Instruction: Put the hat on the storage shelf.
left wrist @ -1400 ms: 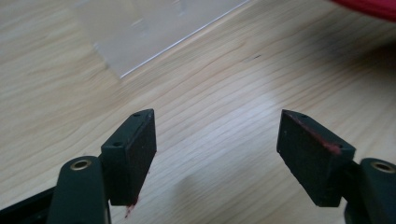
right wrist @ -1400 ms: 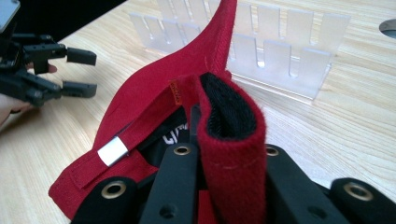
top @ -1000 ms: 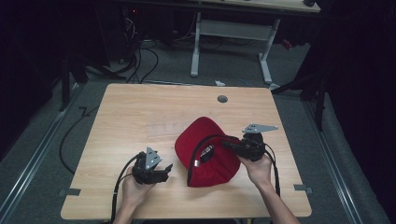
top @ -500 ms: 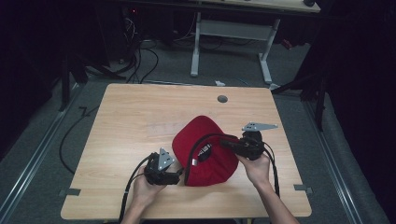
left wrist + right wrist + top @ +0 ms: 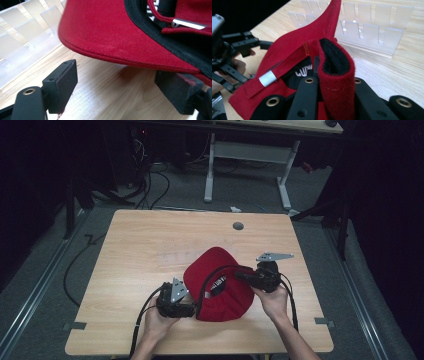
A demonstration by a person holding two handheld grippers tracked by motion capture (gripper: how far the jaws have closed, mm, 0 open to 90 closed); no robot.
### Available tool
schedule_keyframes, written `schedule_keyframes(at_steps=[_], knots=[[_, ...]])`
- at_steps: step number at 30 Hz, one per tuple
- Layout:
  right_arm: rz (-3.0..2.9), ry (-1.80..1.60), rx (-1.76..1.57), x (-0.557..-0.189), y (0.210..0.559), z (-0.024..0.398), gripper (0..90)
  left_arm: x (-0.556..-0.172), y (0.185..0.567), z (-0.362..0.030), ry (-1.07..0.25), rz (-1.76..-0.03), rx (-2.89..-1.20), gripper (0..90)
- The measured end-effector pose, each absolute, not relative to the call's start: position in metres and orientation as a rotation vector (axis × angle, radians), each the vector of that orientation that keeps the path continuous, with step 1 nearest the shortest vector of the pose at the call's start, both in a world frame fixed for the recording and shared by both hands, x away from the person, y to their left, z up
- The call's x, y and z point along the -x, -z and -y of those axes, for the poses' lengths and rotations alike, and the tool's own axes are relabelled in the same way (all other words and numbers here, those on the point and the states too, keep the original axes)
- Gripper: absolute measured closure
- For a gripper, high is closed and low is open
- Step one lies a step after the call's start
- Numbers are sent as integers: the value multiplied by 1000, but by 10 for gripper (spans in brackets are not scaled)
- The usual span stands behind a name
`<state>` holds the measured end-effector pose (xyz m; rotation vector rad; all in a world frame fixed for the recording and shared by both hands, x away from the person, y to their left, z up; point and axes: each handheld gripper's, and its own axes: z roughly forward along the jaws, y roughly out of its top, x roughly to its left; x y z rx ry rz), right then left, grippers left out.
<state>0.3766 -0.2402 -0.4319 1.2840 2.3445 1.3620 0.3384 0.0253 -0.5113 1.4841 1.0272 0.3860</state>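
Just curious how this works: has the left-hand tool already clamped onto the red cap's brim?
No: in the left gripper view the left gripper has its jaws spread wide apart under the cap's brim, touching nothing.

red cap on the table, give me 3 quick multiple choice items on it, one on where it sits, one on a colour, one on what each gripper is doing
1. Where on the table does the red cap lie?
A. far left corner
B. near edge, between the two grippers
C. on the round hole at the far side

2. What colour is the cap's inner band?
A. black
B. white
C. yellow

3. How do the grippers stand?
A. both open
B. left shut on the cap, right open
C. right gripper shut on the cap, left gripper open

Answers:
1 B, the high view shows it near the person, a gripper on each side.
2 A, the black band lines the red fabric.
3 C, the right jaws pinch folded cap fabric, the left jaws stand apart under the brim.
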Motion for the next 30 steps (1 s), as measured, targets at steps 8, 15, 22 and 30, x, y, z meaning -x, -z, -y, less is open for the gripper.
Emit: schedule_keyframes(at_steps=[8, 15, 22, 30], knots=[[-2391, -1278, -1283, -377, 436, 238, 842, -338, 512, -29, -411, -1022, -1480, 182], [-2443, -1210, -1274, -377, 439, 231, 841, -336, 510, -31, -430, -1005, -1485, 182], [-2465, -1183, -1288, -376, 439, 231, 841, -333, 508, -29, -431, -970, -1497, 190], [-2480, -1228, -1296, -378, 440, 229, 840, -331, 509, -28, -469, -947, -1528, 195]])
